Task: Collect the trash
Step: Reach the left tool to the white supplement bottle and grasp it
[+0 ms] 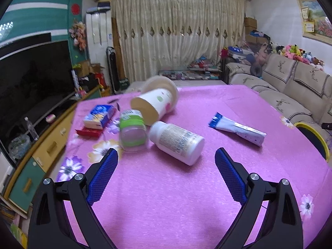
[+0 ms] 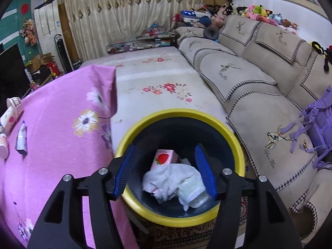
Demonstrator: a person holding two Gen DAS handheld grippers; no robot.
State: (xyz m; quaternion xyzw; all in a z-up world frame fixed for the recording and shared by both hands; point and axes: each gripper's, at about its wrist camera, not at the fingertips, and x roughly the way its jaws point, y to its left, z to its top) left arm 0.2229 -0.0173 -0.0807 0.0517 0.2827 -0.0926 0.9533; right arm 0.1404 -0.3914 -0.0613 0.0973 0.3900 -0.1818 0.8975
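We're over the surface now, draped in a pink cloth printed with daisies, and the left tongs hang wide apart above it with nothing between the blue pads. Just ahead of them lies a white bottle on its side, and beside it, to the left, a green-banded jar, blurred, also tipped over. Behind those, a paper cup lies toppled against a tan lid. Off to the right, well apart, rests a flattened white tube with a blue end. At the far left edge sits a blue tissue pack atop a red box.

Over to the right tongs: standing apart, empty, poised right over the yellow-rimmed bin beside the surface. Down inside the bin, a crumpled white wrapper and a pink strawberry carton.

Around the room: a beige sofa with embroidered covers, plush toys heaped along its back, cream curtains across the far wall, a dark television on a teal and yellow cabinet, and a flowered floor between surface and sofa.
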